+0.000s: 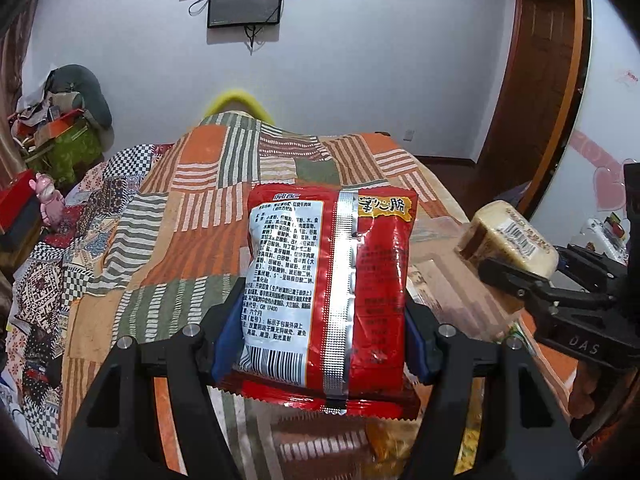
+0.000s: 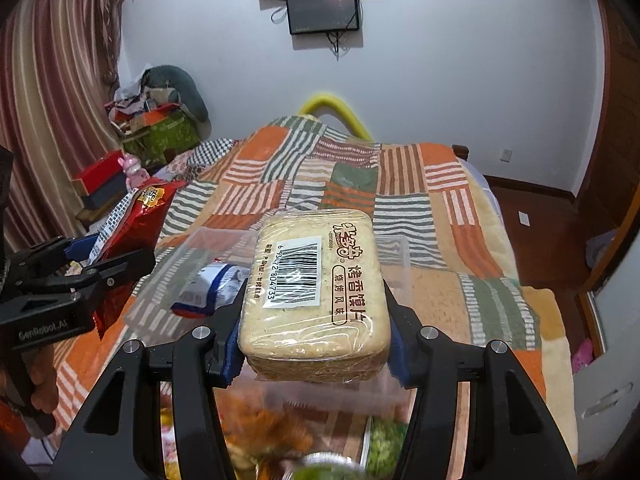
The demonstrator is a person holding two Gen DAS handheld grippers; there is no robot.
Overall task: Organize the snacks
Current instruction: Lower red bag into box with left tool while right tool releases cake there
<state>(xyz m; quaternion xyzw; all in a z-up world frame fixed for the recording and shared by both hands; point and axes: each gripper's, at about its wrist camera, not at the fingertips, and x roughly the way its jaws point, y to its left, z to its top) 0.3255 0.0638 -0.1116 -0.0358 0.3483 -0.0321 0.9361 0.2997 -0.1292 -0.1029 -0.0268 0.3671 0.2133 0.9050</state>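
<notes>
Red snack bag (image 1: 328, 280) between left tongs (image 1: 320, 344)

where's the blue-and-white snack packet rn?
Right wrist view, left of centre: the blue-and-white packet lies inside the clear plastic bin on the bed, just left of the pale cracker pack held above it.

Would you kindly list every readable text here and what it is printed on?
"GenRobot.AI": left gripper body.
"DAS": right gripper body.
"烤香馍片", "烧烤风味": beige plastic-wrapped baked-slice pack.
"6 93472 804733", roughly: its barcode label.
"GB 17400": red foil snack bag.
The bag's remaining fine print: too small to read.
</notes>
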